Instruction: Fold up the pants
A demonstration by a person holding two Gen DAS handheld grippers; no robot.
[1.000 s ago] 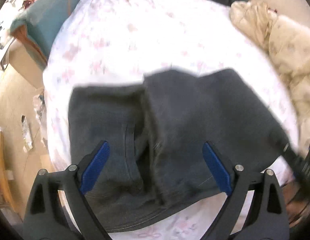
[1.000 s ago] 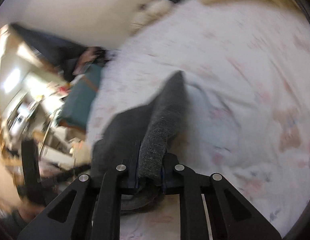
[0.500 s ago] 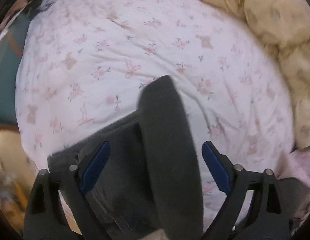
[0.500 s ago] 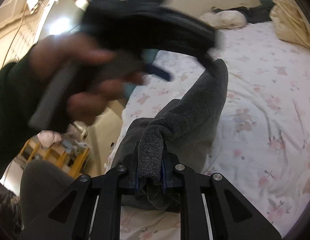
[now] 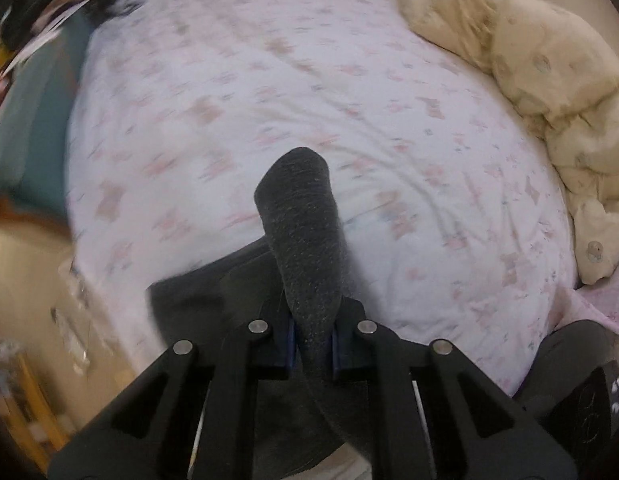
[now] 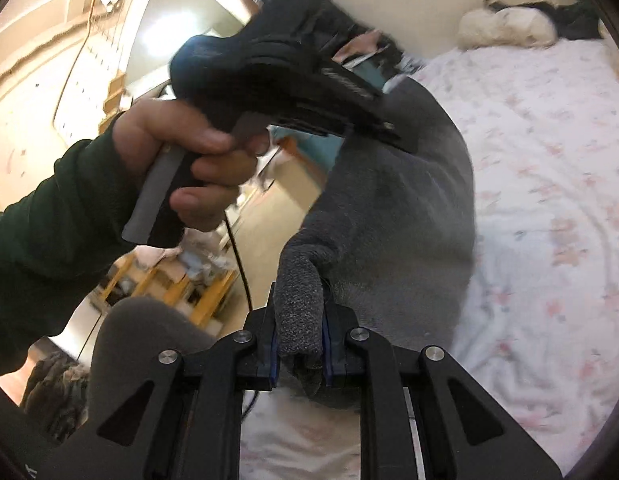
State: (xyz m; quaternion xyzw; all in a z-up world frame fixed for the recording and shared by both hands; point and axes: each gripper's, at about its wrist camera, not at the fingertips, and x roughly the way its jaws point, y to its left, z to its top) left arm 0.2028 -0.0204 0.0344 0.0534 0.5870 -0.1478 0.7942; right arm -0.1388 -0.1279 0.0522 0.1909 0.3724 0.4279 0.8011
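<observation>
The dark grey pants [image 5: 305, 232] hang lifted over the near edge of the bed. My left gripper [image 5: 312, 346] is shut on a fold of the pants, which sticks up between its fingers. My right gripper [image 6: 299, 354] is shut on another fold of the pants [image 6: 393, 216]. In the right wrist view the left gripper [image 6: 369, 120] and the hand holding it are up and to the left, clamped on the same cloth. Both grips are close together.
The bed [image 5: 269, 100] has a white sheet with pink floral print. A cream duvet [image 5: 549, 80] is bunched along its right side. A teal box [image 5: 33, 120] stands left of the bed. Pillows [image 6: 505, 26] lie at the far end.
My left gripper was open over the pants and has shut on a fold. Both grippers have lifted the pants off the sheet, and the left hand has come close to the right gripper.
</observation>
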